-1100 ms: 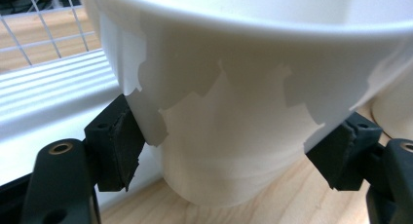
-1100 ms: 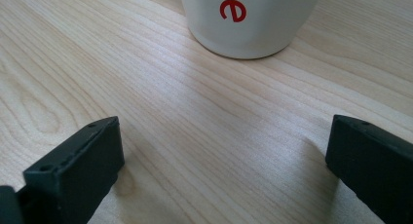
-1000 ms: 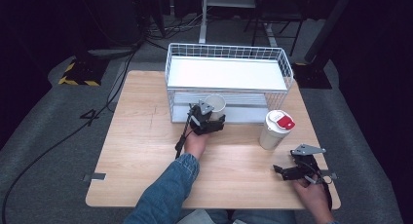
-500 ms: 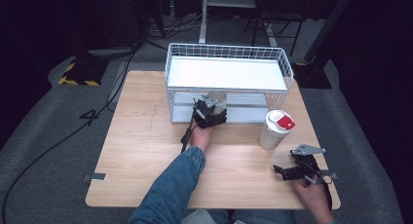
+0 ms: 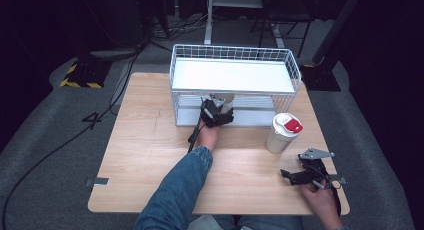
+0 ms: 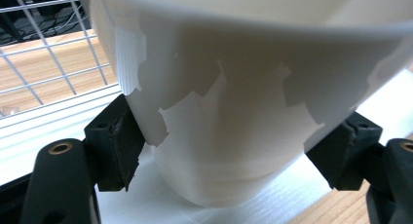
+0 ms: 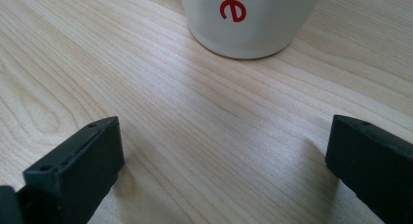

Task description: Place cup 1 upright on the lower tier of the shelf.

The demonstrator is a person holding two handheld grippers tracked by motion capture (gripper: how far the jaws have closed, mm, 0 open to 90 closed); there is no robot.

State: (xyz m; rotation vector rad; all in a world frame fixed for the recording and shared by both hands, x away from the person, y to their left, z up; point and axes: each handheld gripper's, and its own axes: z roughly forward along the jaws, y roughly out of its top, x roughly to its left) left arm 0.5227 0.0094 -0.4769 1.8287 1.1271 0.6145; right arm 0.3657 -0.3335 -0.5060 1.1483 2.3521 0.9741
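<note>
A wide white paper cup (image 6: 234,87) stands on the white floor of the wire rack's lower level (image 5: 260,115), and my left gripper (image 6: 229,136) is shut on it, one black pad against each side. From above, that gripper (image 5: 216,112) reaches in under the rack's upper shelf (image 5: 232,75), with the cup's rim (image 5: 223,98) just showing. My right gripper (image 5: 300,169) rests low on the wooden table (image 5: 145,140) at the near right, open with nothing between its jaws. Straight ahead of it stands a white cup with red lettering (image 7: 251,19), which has a red-topped lid (image 5: 283,131).
The white wire rack stands at the table's far middle, its mesh walls (image 6: 48,44) close to the left gripper's side. A cable trails from the left gripper along the sleeve. Bare wood (image 7: 195,112) lies between the right jaws and the lidded cup.
My left gripper has carried the white cup forward, from just in front of the rack into its lower level. The right gripper and the lidded cup have stayed put.
</note>
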